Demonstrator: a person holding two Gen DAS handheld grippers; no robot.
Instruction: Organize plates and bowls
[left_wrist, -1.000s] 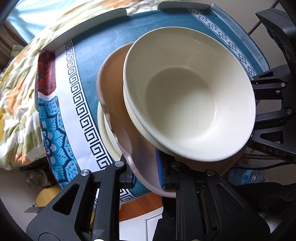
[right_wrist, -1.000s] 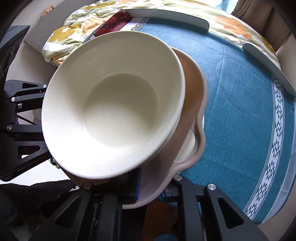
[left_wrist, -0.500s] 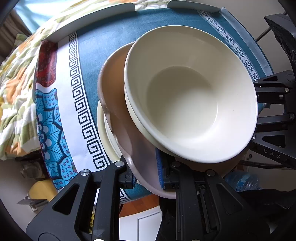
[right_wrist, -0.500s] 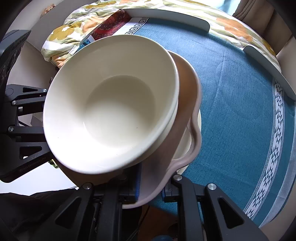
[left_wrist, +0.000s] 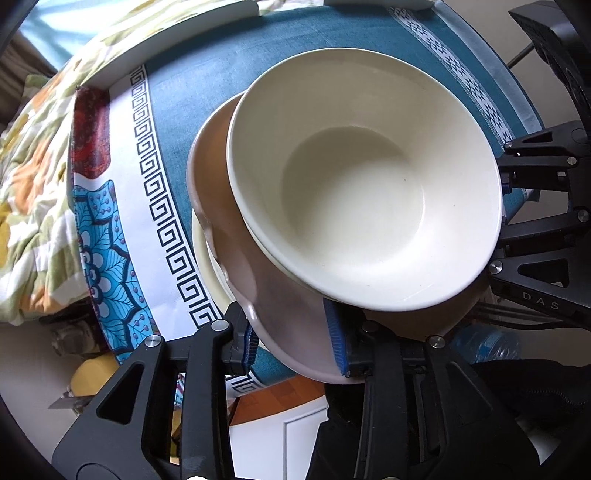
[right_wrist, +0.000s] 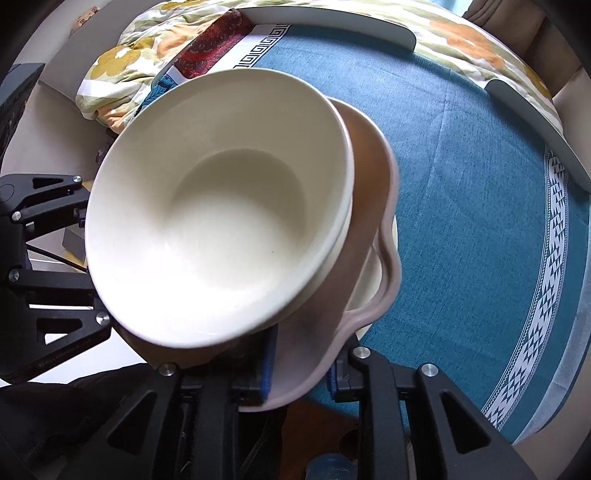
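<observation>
Cream bowl (left_wrist: 362, 177) is seen nested on a pink scalloped plate (left_wrist: 229, 236) atop a cream plate on the blue-clothed desk (left_wrist: 192, 88). The pink rim lies between both opening claws: left claw (left_wrist: 291, 343) and right claw (right_wrist: 301, 369), on opposite sides, neither pressing.

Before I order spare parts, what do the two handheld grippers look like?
Both are matte black plastic with triangular cut-outs and silver screw heads. The left gripper has ribbed blue pads on its fingers; the right gripper has matching blue pads. White lettering "DAS" marks the right gripper's body in the left wrist view, with thin black cables beneath it.
</observation>
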